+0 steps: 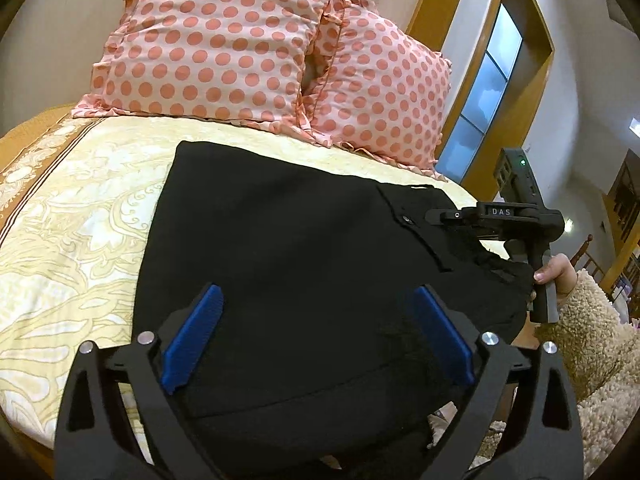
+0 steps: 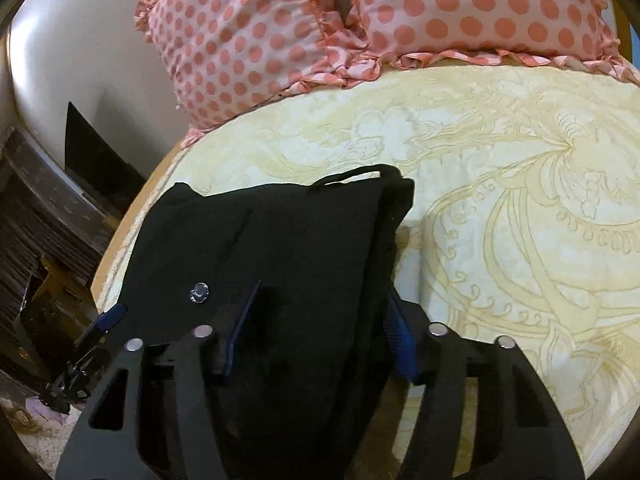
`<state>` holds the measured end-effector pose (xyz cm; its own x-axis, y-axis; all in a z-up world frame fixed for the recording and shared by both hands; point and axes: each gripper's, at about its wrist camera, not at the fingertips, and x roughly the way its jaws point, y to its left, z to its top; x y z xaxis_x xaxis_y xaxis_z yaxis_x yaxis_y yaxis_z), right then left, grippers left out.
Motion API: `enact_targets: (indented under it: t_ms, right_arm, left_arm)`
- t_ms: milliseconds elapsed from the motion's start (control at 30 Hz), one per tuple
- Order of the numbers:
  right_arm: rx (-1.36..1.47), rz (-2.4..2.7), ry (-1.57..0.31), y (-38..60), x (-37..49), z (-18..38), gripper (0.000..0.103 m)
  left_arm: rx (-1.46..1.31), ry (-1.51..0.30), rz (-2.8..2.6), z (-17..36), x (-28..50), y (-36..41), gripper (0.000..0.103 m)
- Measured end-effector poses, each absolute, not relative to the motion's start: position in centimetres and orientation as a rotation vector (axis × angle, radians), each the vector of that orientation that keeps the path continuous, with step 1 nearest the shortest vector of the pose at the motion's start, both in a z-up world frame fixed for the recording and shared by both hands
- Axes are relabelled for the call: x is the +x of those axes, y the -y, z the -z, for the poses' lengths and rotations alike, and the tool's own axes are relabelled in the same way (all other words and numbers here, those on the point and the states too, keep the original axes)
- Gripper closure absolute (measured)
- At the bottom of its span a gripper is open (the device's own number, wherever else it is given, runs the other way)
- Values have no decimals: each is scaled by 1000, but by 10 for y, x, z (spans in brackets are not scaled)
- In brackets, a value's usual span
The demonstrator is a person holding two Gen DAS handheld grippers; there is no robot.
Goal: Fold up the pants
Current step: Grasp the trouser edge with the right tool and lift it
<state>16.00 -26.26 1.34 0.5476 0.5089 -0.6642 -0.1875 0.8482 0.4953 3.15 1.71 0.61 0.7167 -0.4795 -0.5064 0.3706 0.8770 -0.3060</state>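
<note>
The left claw [image 1: 316,344] is hovering released over the pants [image 1: 304,248] on the bed [image 1: 80,216], while the right claw [image 2: 320,332] is straddling their waist edge, seemingly ready to lift another fold; grip unclear.

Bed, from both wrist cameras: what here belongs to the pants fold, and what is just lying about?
Belongs to the job:
- black fabric pants, spread on the bed
- left gripper, blue pads wide open over the pants
- right gripper, pants fabric between its pads

Just lying about:
- two pink polka-dot ruffled pillows
- cream and yellow patterned bedspread
</note>
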Motion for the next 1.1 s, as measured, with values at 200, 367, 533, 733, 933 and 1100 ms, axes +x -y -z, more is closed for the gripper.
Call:
enact_targets:
  t_ms: [200,367,533,733,933,1100]
  right_arm:
    - [345,-441,-842,258,150,-24,73]
    - [209,-487,-713,240,129,-50,80]
    - [225,-477,-722,244,132,-45,80]
    - [287,-464,-753,253,141,-31,80]
    - [346,-452,-810,258,148,-21,73]
    - [403,-447,-842,262,155,-13,64]
  left_arm:
    - [-192,-656,464,-16,37,-17,6]
    - [-334,-617,430,-48,54,-61,6]
    - [-368,-750,346,-50,101,-86,22]
    - [-398,-967,357,-25,152,-87,37]
    - [-336,-1025,375,-16,171,-71,39]
    - [-289,-1029,342,-17,179,-59,69]
